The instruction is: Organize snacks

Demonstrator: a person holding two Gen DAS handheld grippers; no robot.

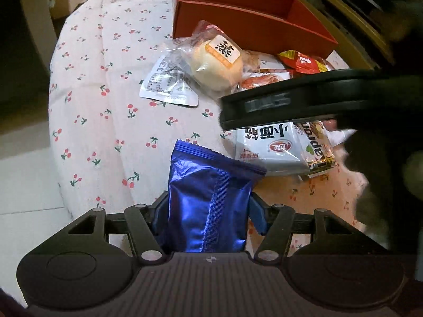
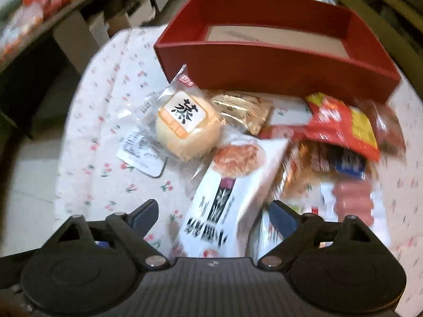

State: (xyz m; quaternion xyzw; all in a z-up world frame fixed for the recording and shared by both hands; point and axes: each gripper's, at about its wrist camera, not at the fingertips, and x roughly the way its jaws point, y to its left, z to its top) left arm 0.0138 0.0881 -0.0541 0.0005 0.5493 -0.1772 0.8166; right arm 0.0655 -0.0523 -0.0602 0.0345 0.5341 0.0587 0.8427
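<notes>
Left wrist view: the left gripper (image 1: 208, 211) is clamped on a blue foil packet (image 1: 208, 198), held above the cherry-print cloth (image 1: 105, 79) covering the desk. A red box (image 1: 251, 26) stands at the far edge, a wrapped bun (image 1: 216, 66) in front of it.

Right wrist view: the right gripper (image 2: 211, 211) is spread wide over the snack pile, gripping nothing; a white packet (image 2: 227, 198) lies between its fingers. Sausages (image 2: 353, 200) lie to its right.

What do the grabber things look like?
Each tool, left and right, is black, with a ribbed grey middle, round discs at both sides, silver rivets on its link bars and blue fingers. No cables or sleeves show.
</notes>
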